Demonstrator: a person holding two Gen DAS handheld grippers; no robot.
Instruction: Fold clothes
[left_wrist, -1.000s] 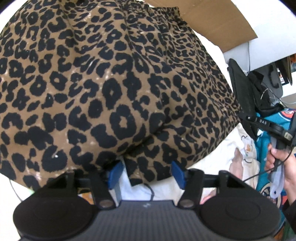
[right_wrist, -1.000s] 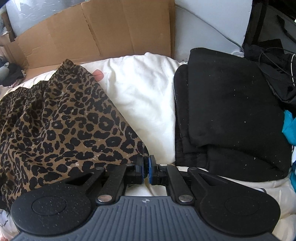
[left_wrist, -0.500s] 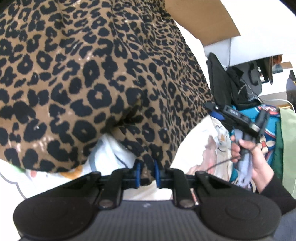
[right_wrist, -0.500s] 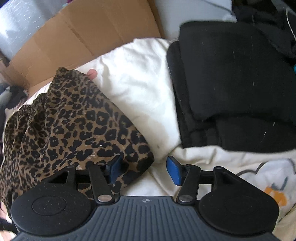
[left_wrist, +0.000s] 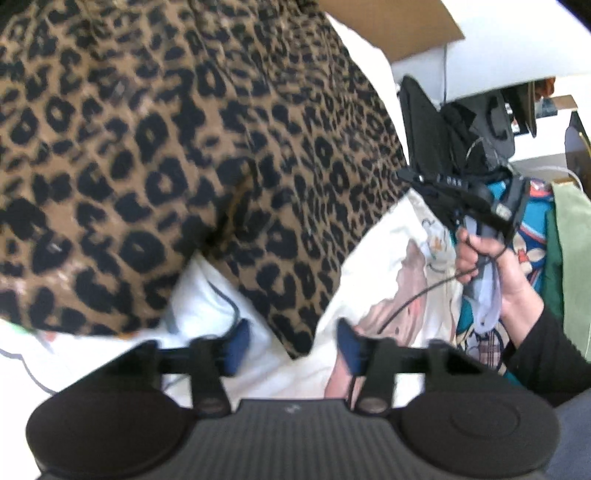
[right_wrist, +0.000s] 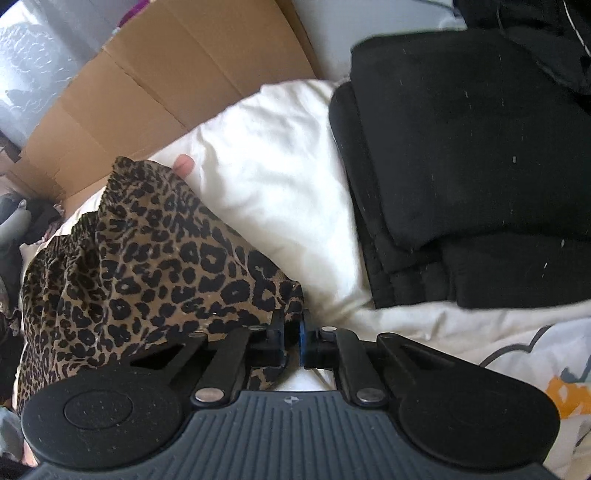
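One leopard-print garment (left_wrist: 177, 147) lies spread on the white bedding (right_wrist: 273, 155), filling the left side. My left tongs (left_wrist: 291, 345) stand spread, empty, a hem corner of the print hanging between the two blue pads (left_wrist: 236, 345). My right tongs (right_wrist: 293, 338) are pressed together, pinching one corner of that garment. Right of it sits one stack of folded black clothes (right_wrist: 480, 166). One cardboard sheet (right_wrist: 155, 85) stands behind.

bright daylight fills both views, blowing out the white bedding (right_wrist: 280, 155) and the upper right of the left wrist view. the leopard print garment (left_wrist: 177, 147) smears with motion blur there; the right wrist view is sharper. fisheye bending curves every edge, corners dark.
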